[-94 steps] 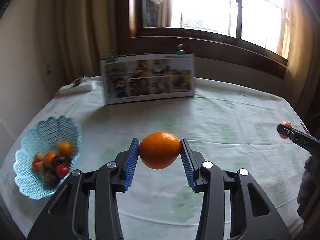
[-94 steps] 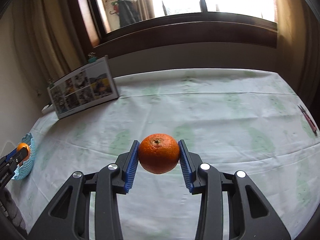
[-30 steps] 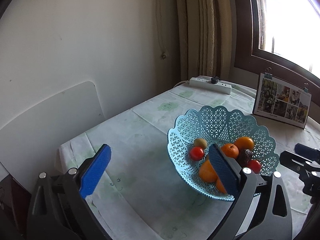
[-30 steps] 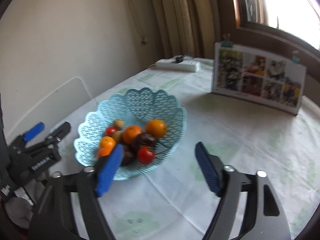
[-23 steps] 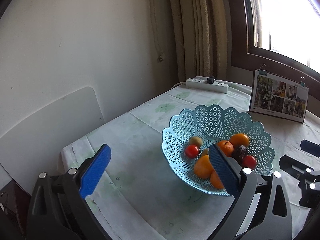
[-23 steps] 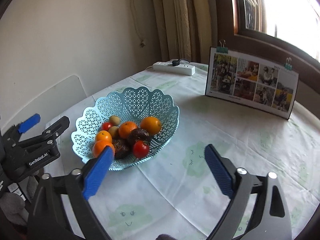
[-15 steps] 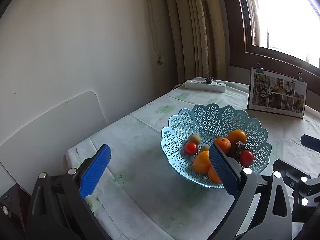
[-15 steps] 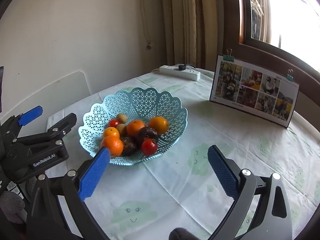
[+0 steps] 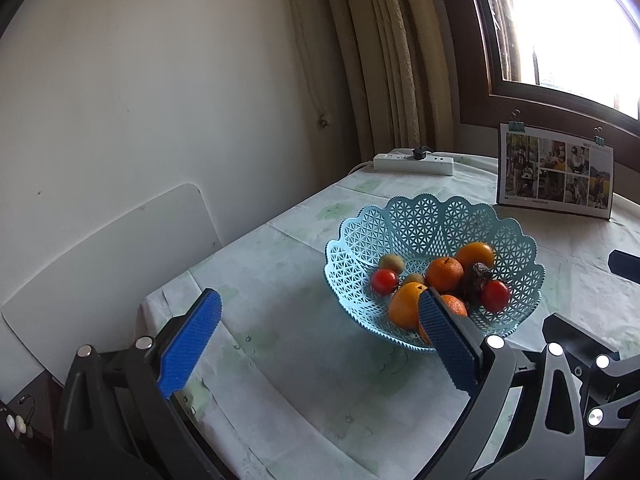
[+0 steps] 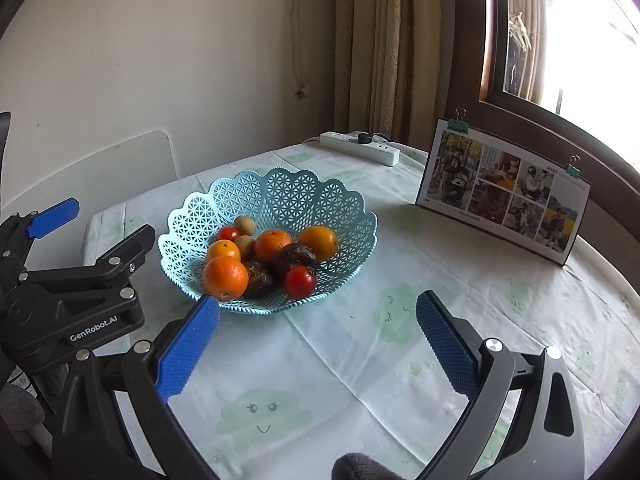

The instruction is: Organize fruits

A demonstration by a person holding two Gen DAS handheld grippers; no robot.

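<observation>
- Left wrist view showed the left gripper (image 9: 316,344) with its blue pads spread wide and nothing between them, held above the tabletop (image 9: 280,280) just short of the basket (image 9: 436,220).
- Its right-hand pad overlapped the near rim of the basket and partly hid one orange (image 9: 454,304).
- Right wrist view showed the right gripper (image 10: 318,338) likewise spread wide and empty, in front of the basket (image 10: 296,192) and clear of it.
- Inside the basket lay four oranges; the largest orange (image 10: 225,277) sat at the near rim, with two red tomatoes (image 10: 300,282), two dark wrinkled fruits (image 10: 296,258) and two small brownish-green fruits (image 10: 244,224) around it.
- No fruit lay on the tabletop outside the basket in either view.
- Beyond the basket, a white power strip (image 10: 360,148) lay at the far edge near the curtain (image 10: 384,48).
- To the right of the basket stood a photo board (image 10: 504,192) with clips, upright below the window (image 10: 568,32).
- A white chair back (image 9: 104,268) stood left of the basket, against the wall.
</observation>
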